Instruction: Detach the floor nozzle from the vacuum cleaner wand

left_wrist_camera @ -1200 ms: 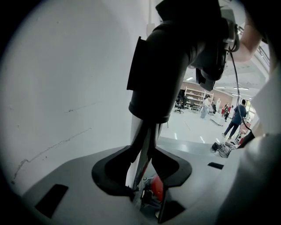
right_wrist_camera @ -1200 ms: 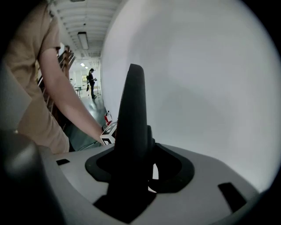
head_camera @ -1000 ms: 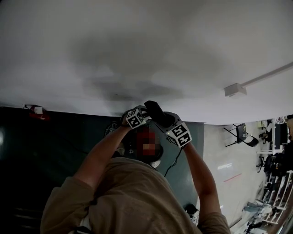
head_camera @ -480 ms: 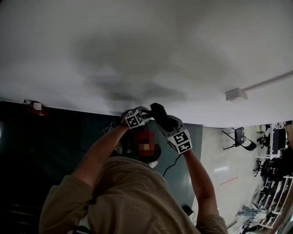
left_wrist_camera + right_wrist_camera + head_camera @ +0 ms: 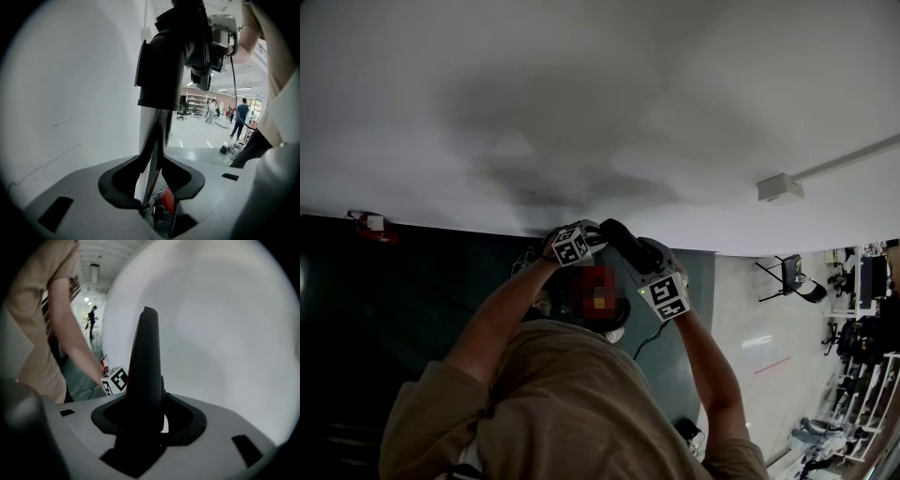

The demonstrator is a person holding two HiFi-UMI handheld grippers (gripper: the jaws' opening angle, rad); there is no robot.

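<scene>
In the head view both grippers meet close together over the person's head, at a white wall. My left gripper (image 5: 593, 236) is shut on the pale wand tube (image 5: 157, 136), which runs down from a black collar (image 5: 164, 61) into its jaws (image 5: 152, 161). My right gripper (image 5: 630, 251) is shut on a black tapered nozzle part (image 5: 145, 362), which rises from between its jaws (image 5: 145, 413). In the head view that black part (image 5: 619, 240) bridges the two marker cubes. The left gripper's cube (image 5: 115, 380) shows just left of the black part. The joint itself is hidden.
A white wall (image 5: 600, 103) fills the background, with a conduit box (image 5: 780, 186) on it. A dark green floor (image 5: 403, 281) and a black cable (image 5: 652, 339) lie below. A chair (image 5: 795, 278) and shelving (image 5: 862, 375) stand at the right; people (image 5: 241, 117) walk far off.
The right gripper has rolled a little and its marker cube sits slightly lower in the head view. Both grips and the left gripper look the same.
</scene>
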